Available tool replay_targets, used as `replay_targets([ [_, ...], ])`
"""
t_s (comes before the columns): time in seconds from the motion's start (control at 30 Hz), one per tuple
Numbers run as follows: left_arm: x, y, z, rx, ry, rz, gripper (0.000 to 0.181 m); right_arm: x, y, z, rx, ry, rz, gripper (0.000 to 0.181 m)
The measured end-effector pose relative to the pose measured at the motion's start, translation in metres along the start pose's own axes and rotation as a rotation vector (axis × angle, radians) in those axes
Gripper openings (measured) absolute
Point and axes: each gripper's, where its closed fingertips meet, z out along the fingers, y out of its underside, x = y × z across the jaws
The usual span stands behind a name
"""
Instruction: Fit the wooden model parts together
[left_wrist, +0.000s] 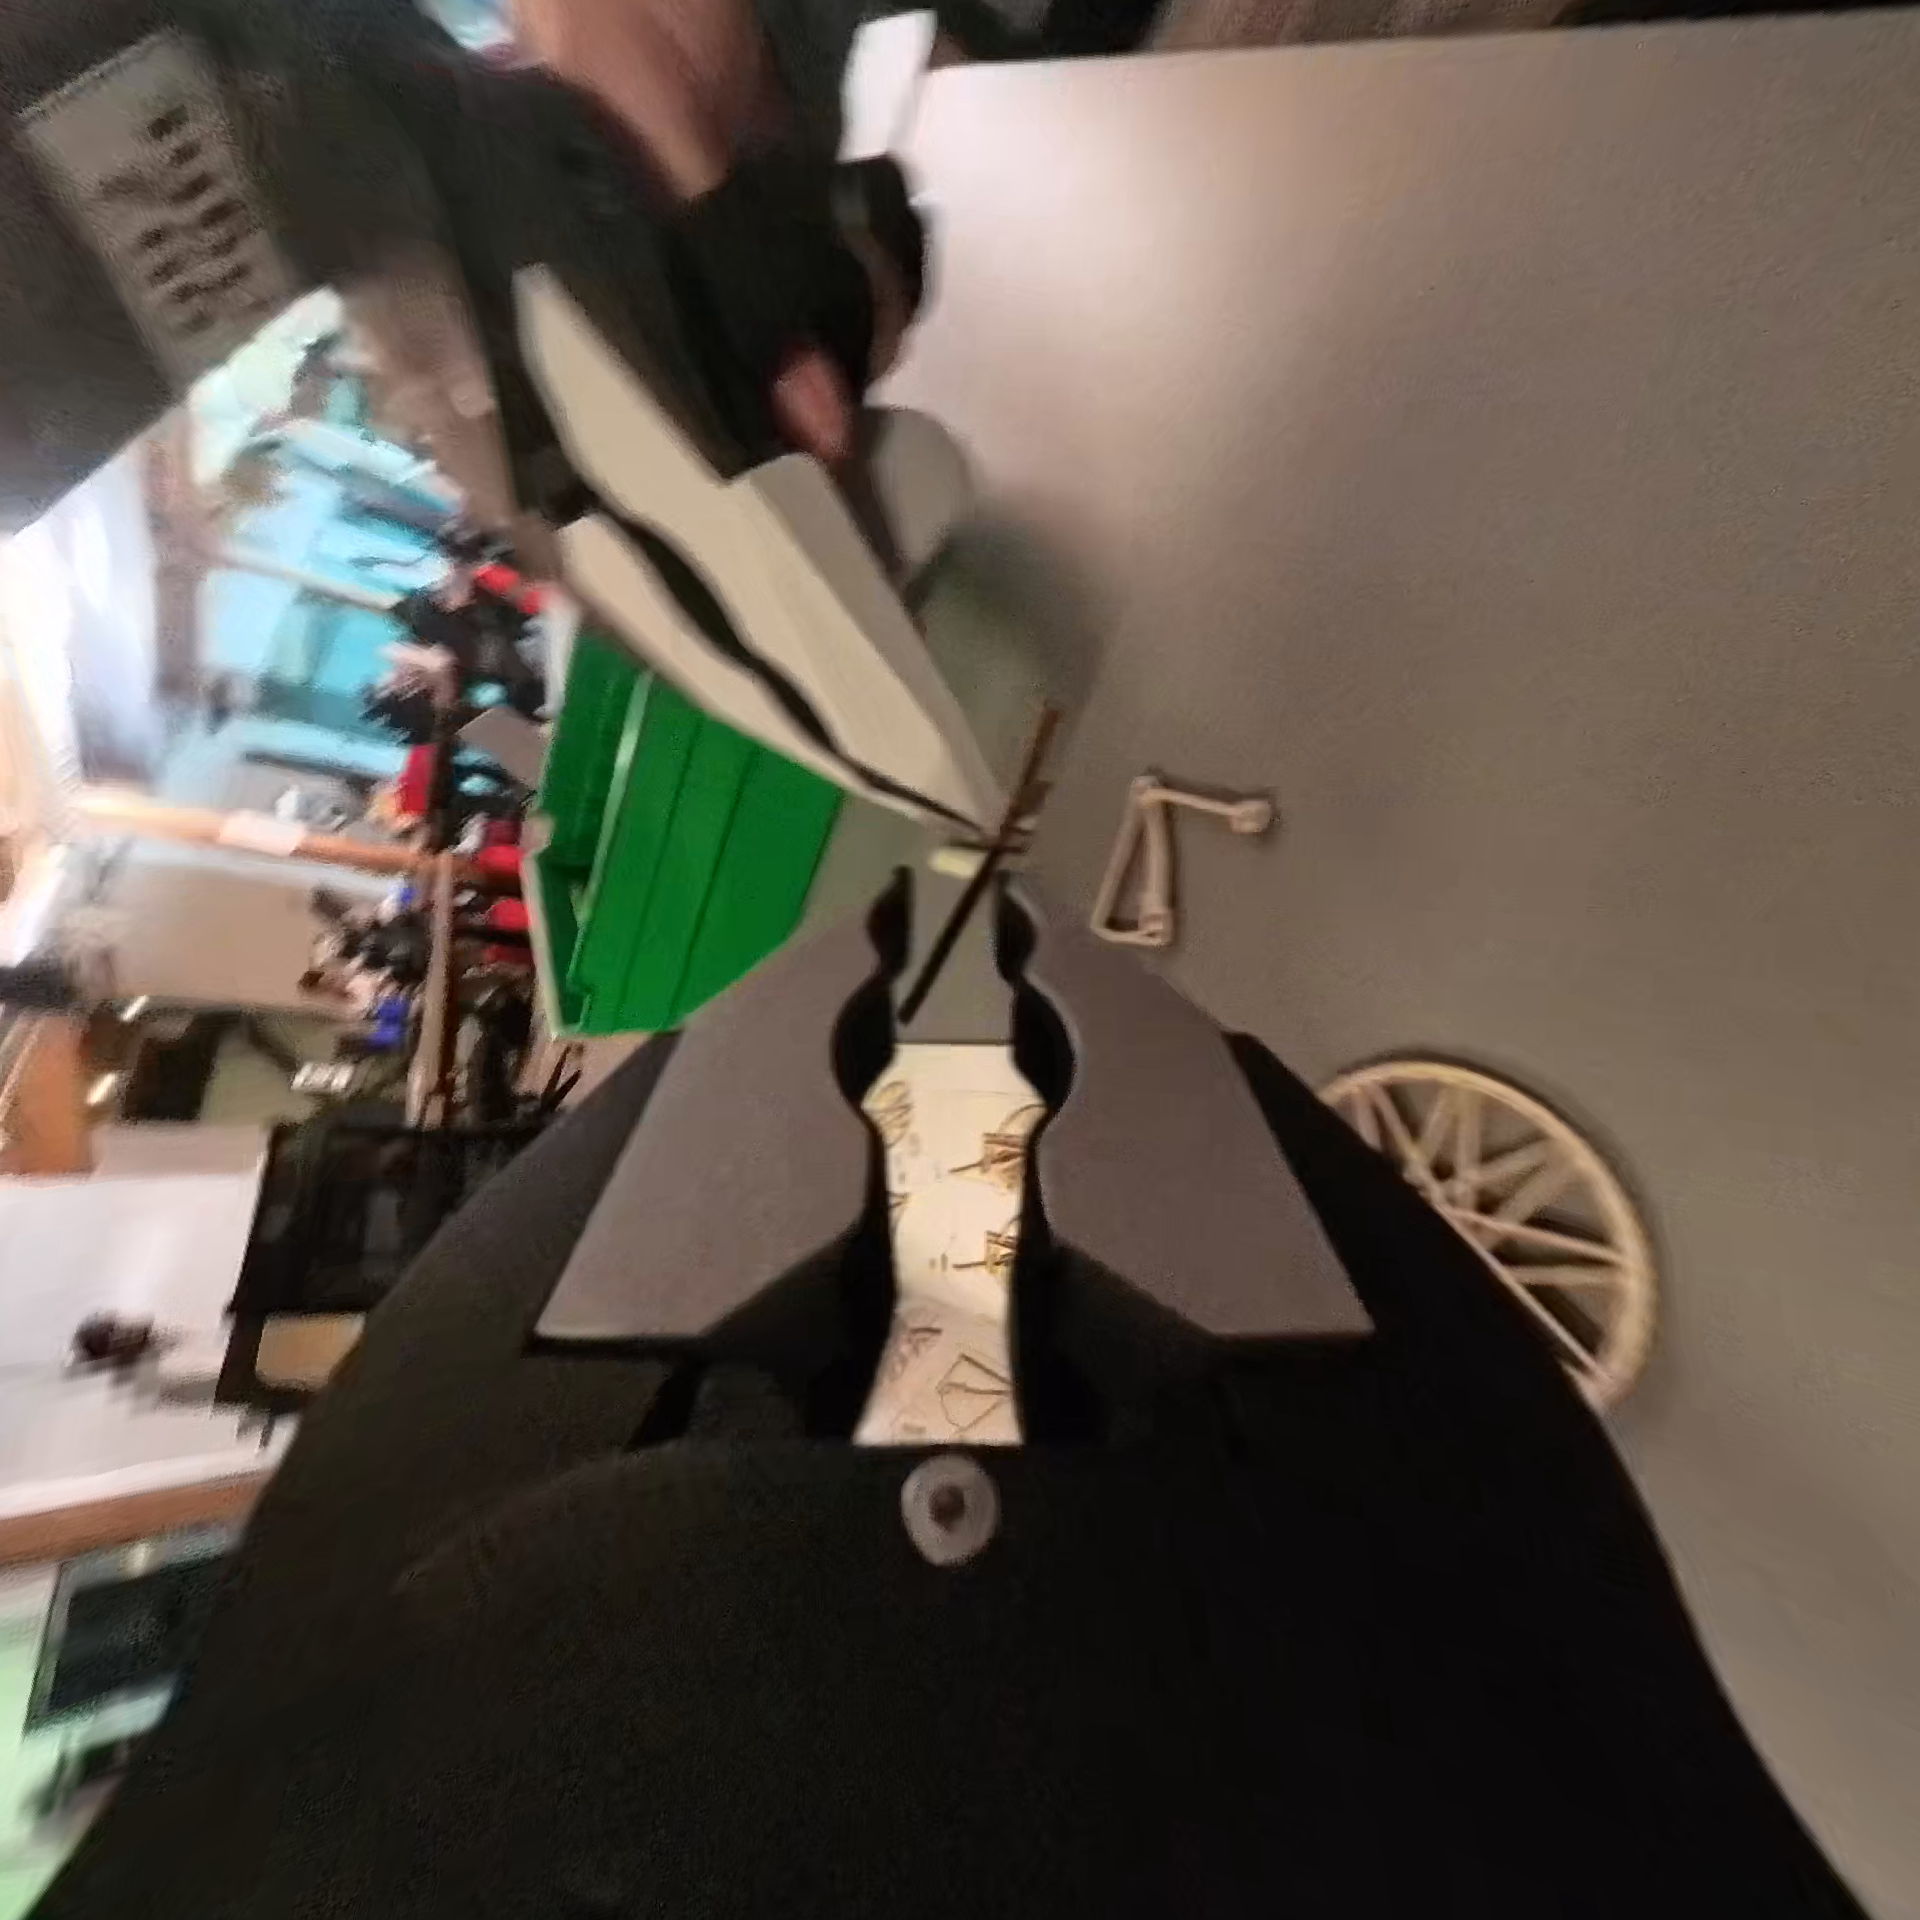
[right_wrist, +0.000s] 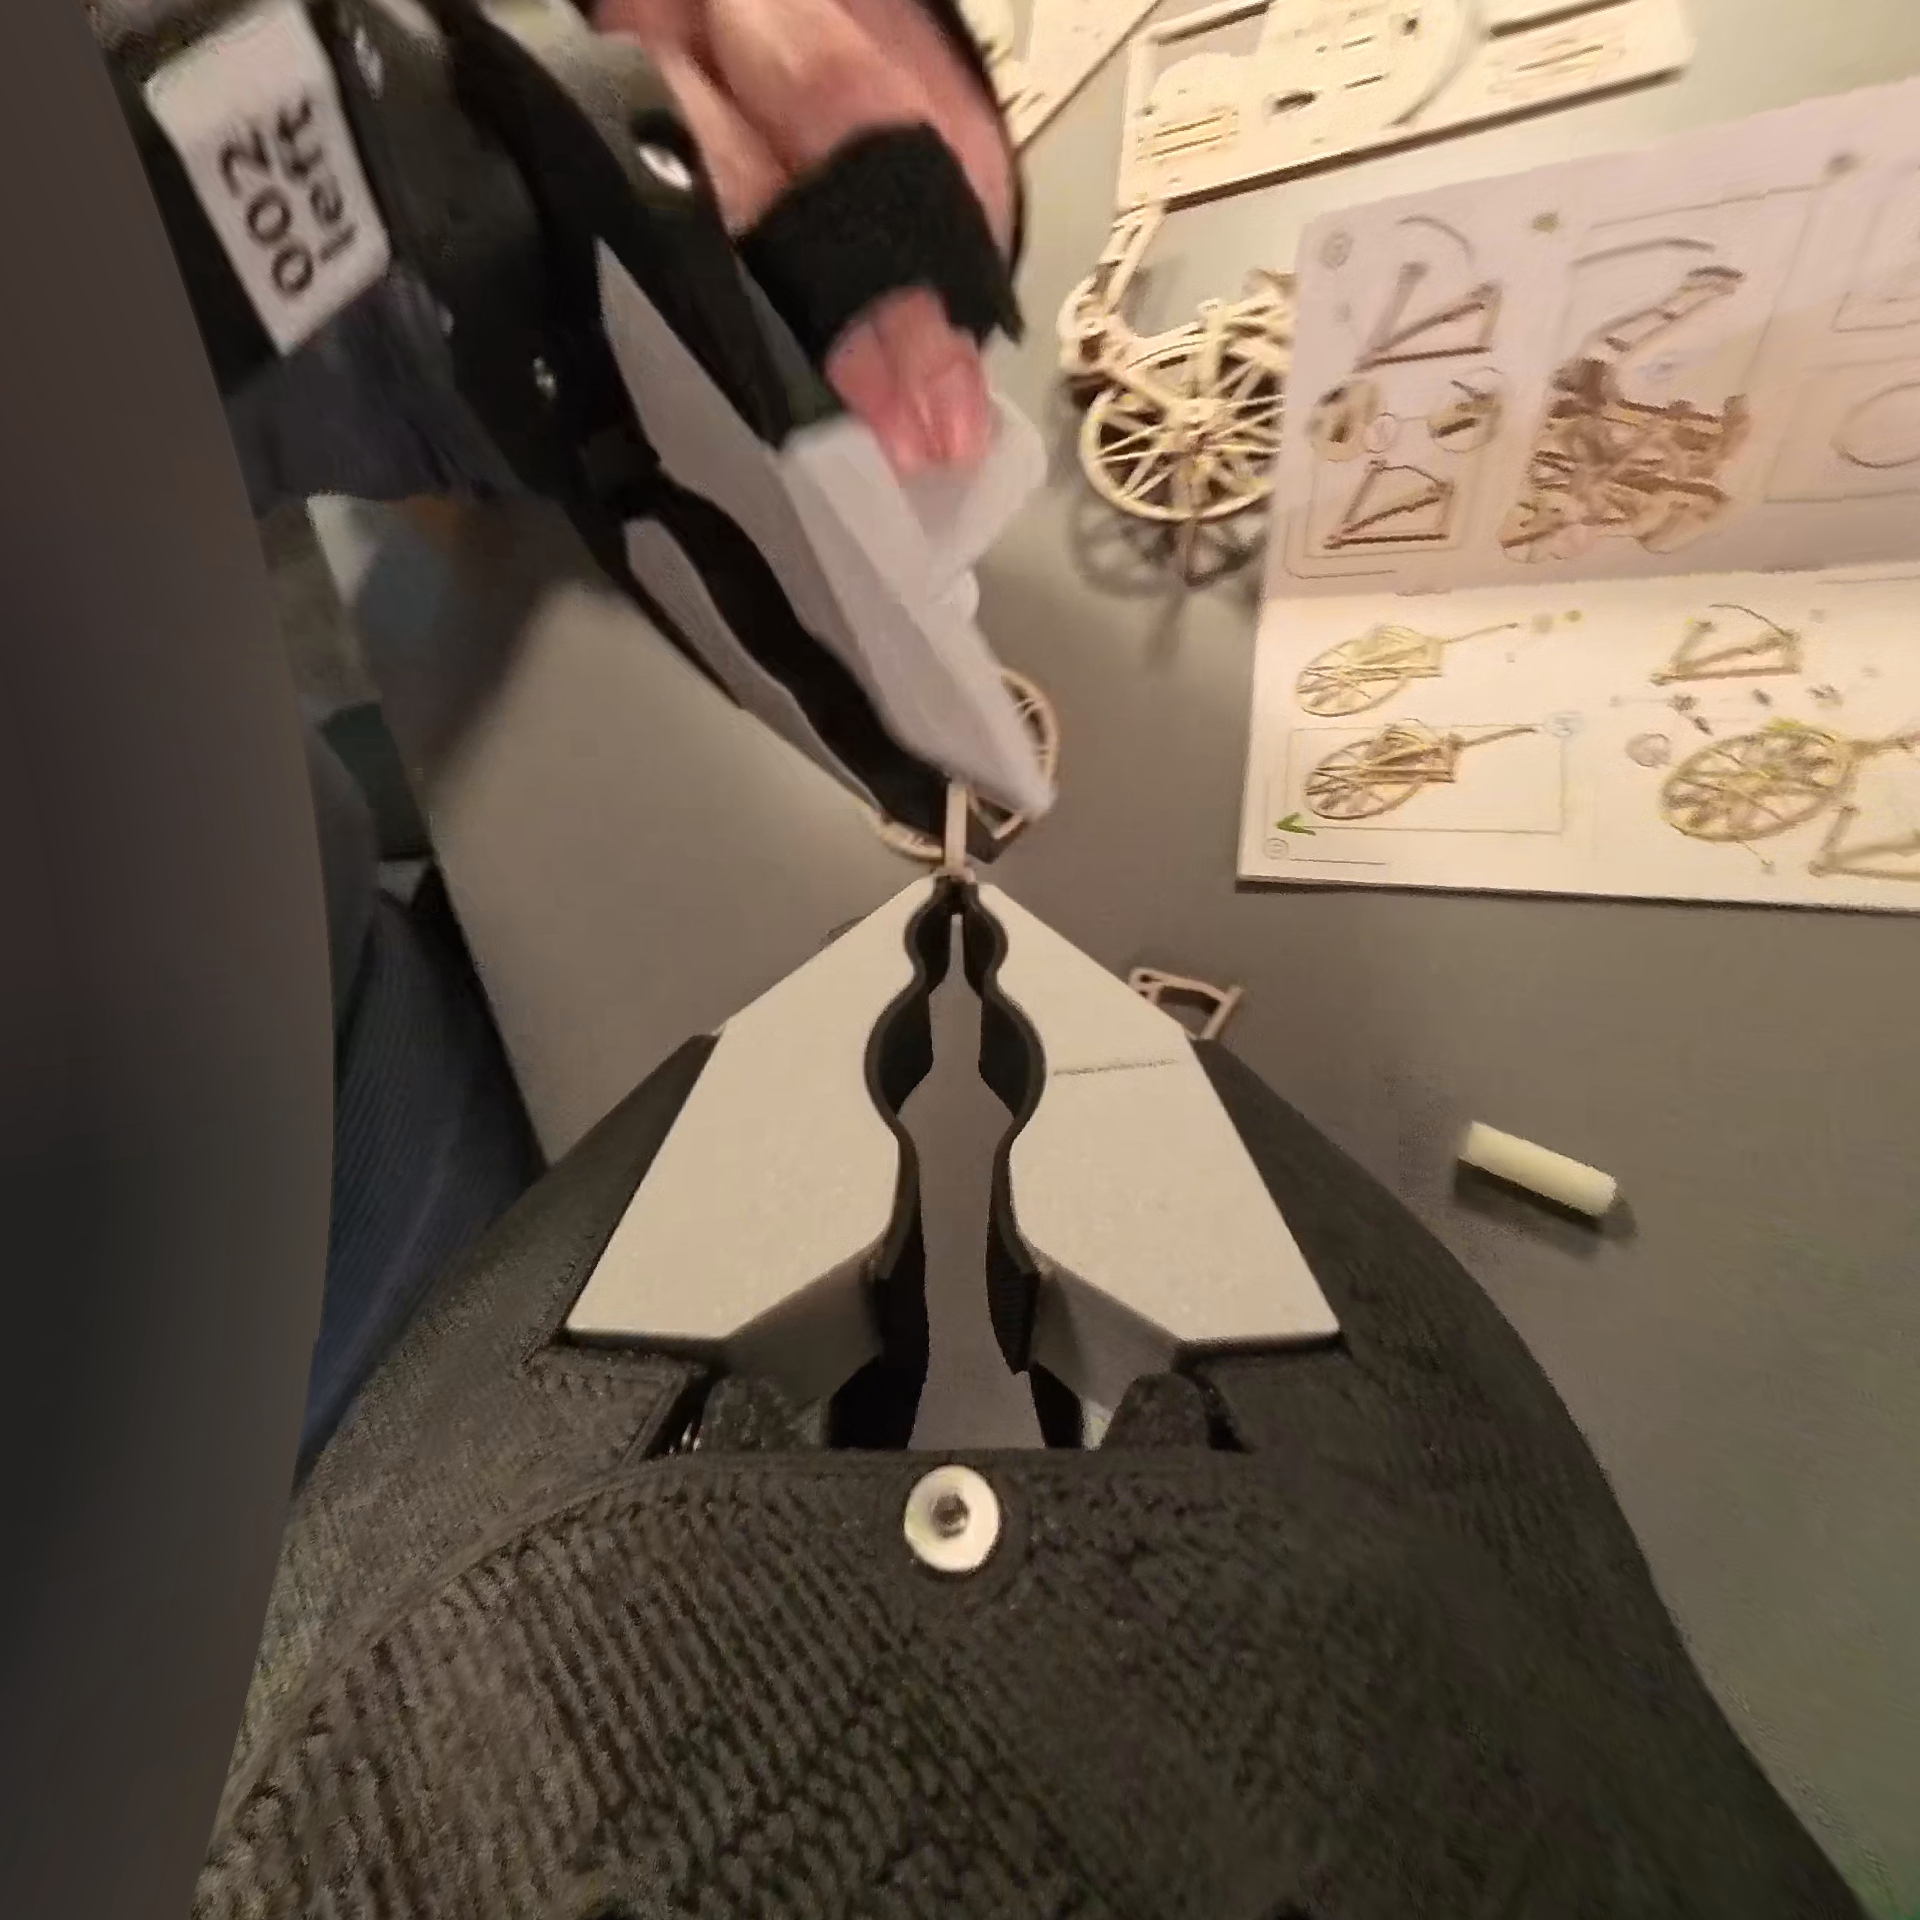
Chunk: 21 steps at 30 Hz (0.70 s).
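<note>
Pale wooden wheel (left_wrist: 1507, 1205), matt grey table (left_wrist: 1455, 416)

place: workshop or lab | cues: cluttered benches (left_wrist: 156, 904), green bin (left_wrist: 665, 883), grey worktable (left_wrist: 1455, 416)

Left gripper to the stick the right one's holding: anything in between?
Nothing visible. The stick, held by the right gripper, lies between the left gripper's jaws. The wheel and frame lie on the table, off to the side.
</note>
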Motion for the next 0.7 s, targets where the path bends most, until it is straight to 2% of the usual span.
replay_targets([
  [0.07, -0.027, 0.019, 0.004, -0.015, -0.171, -0.131, 0.053, 0.021, 0.003, 0.001, 0.068, 0.04, 0.13, 0.0],
  [0.1, -0.039, 0.033, 0.005, -0.024, -0.239, -0.235, 0.06, 0.029, 0.009, 0.003, 0.077, 0.049, 0.191, 0.0],
  [0.2, -0.069, 0.068, -0.007, 0.018, -0.48, -0.53, 0.042, 0.045, 0.029, 0.012, 0.065, 0.053, 0.33, 0.0],
  [0.33, -0.083, 0.074, -0.023, 0.114, -0.542, -0.709, 0.04, 0.045, 0.038, 0.021, 0.021, 0.049, 0.339, 0.0],
  [0.4, -0.086, 0.077, -0.028, 0.153, -0.555, -0.757, 0.038, 0.043, 0.038, 0.021, -0.042, 0.07, 0.304, 0.0],
  [0.57, -0.081, 0.088, -0.024, 0.149, -0.539, -0.794, 0.036, 0.045, 0.046, 0.019, -0.266, 0.168, 0.193, 0.0],
  [0.7, -0.078, 0.087, -0.021, 0.144, -0.524, -0.77, 0.035, 0.044, 0.054, 0.025, -0.338, 0.184, 0.197, 0.0],
])
